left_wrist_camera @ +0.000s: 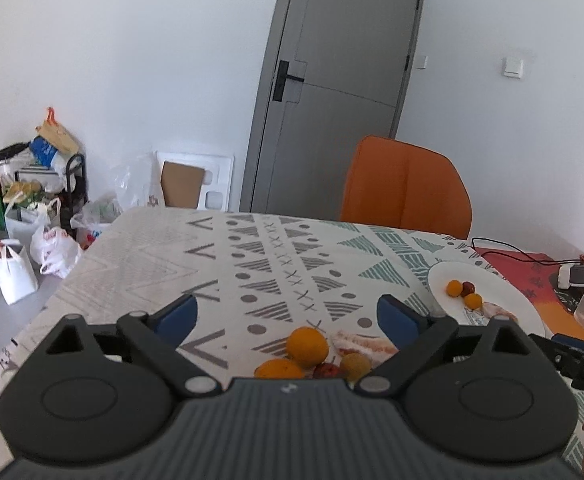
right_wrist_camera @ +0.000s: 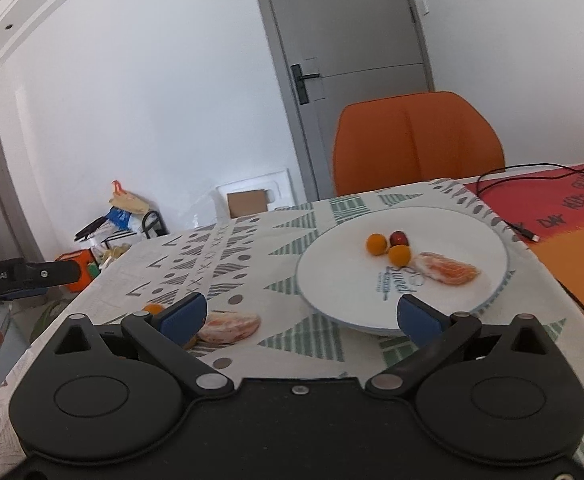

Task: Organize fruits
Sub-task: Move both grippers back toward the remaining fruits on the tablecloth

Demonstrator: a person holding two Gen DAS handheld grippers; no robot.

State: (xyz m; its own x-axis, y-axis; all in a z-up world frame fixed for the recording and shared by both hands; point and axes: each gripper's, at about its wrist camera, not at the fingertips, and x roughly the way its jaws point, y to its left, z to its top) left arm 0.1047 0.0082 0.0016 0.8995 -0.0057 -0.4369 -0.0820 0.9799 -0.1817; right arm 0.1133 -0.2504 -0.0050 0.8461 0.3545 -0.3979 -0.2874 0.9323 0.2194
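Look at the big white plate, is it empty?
No, the white plate holds two small orange fruits, a little red fruit and a peeled orange piece.

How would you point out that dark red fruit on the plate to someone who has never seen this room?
Find the orange chair at the far side of the patterned table, then the white plate in front of it. Near the plate's middle sits a tight cluster of three small round fruits beside a peeled citrus segment. The dark red fruit is the only one not orange, at the back of the cluster.
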